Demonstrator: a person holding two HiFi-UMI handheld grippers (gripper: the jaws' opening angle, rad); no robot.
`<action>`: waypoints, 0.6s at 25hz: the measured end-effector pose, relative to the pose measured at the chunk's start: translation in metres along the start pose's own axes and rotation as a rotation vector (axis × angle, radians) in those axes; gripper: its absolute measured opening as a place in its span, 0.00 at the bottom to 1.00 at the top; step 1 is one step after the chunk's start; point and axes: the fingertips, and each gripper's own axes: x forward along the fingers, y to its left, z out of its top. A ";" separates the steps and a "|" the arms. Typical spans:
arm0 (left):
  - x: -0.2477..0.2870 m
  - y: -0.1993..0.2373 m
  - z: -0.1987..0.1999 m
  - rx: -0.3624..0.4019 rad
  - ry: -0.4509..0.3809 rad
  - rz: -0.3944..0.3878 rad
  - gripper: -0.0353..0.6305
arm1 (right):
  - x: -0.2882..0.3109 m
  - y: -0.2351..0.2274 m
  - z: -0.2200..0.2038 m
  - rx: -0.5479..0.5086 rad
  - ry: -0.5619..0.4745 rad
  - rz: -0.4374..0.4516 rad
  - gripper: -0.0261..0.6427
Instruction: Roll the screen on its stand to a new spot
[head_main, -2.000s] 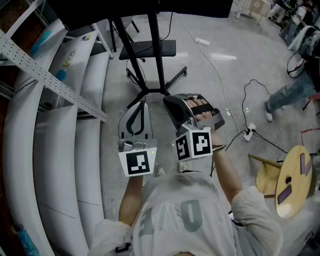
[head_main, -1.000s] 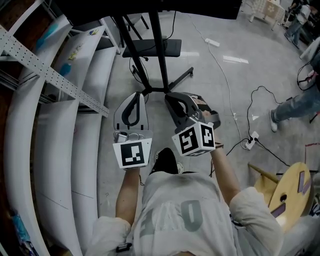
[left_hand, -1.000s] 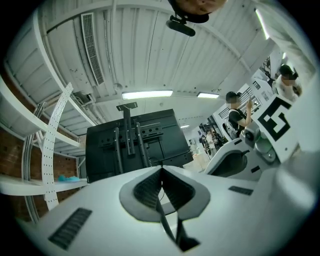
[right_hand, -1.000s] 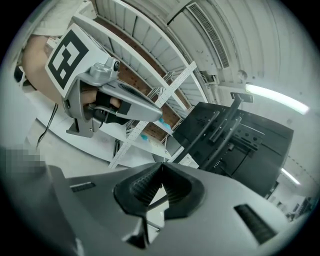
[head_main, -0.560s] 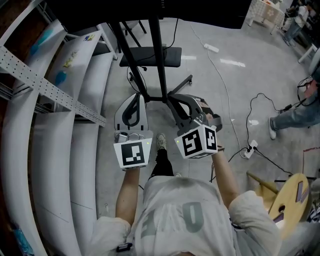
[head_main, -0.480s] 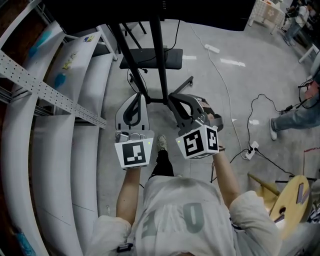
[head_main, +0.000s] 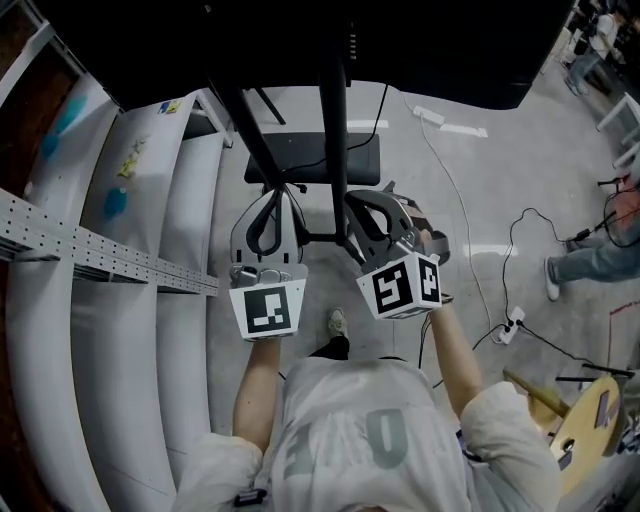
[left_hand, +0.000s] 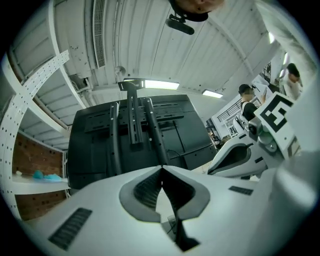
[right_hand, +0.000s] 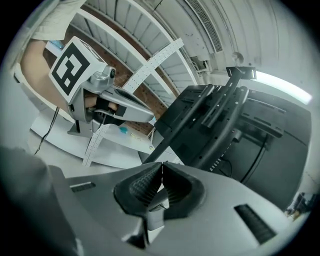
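Observation:
A large black screen (head_main: 300, 45) fills the top of the head view, mounted on a black wheeled stand (head_main: 335, 130) with a small shelf (head_main: 315, 158). My left gripper (head_main: 270, 195) is shut, and its tip sits at the stand's slanted strut. Shut as well, my right gripper (head_main: 353, 203) has its tip beside the upright pole. In the left gripper view the closed jaws (left_hand: 161, 169) point at the screen's back (left_hand: 190, 130) and the poles (left_hand: 134, 125), with nothing between the pads. The right gripper view shows shut jaws (right_hand: 161, 176) below the pole (right_hand: 220, 125).
White curved panels (head_main: 130, 330) and a perforated metal rail (head_main: 100, 255) run along the left. Cables and a power strip (head_main: 515, 322) lie on the floor at right. A round wooden stool (head_main: 585, 420) and a person's legs (head_main: 600, 255) are further right.
The stand and both grippers have moved together across the floor; the screen now fills more of the top of the view. The person's feet have stepped along, and the rail and cables have slid down the frame.

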 end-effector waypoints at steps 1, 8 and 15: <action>0.009 0.008 -0.002 -0.006 -0.007 0.004 0.07 | 0.010 -0.006 -0.001 0.002 0.000 -0.007 0.07; 0.057 0.038 -0.029 -0.029 0.009 -0.002 0.07 | 0.063 -0.027 -0.015 0.053 0.023 -0.016 0.07; 0.095 0.046 -0.054 -0.033 0.057 0.022 0.07 | 0.096 -0.060 -0.037 0.073 0.014 -0.009 0.07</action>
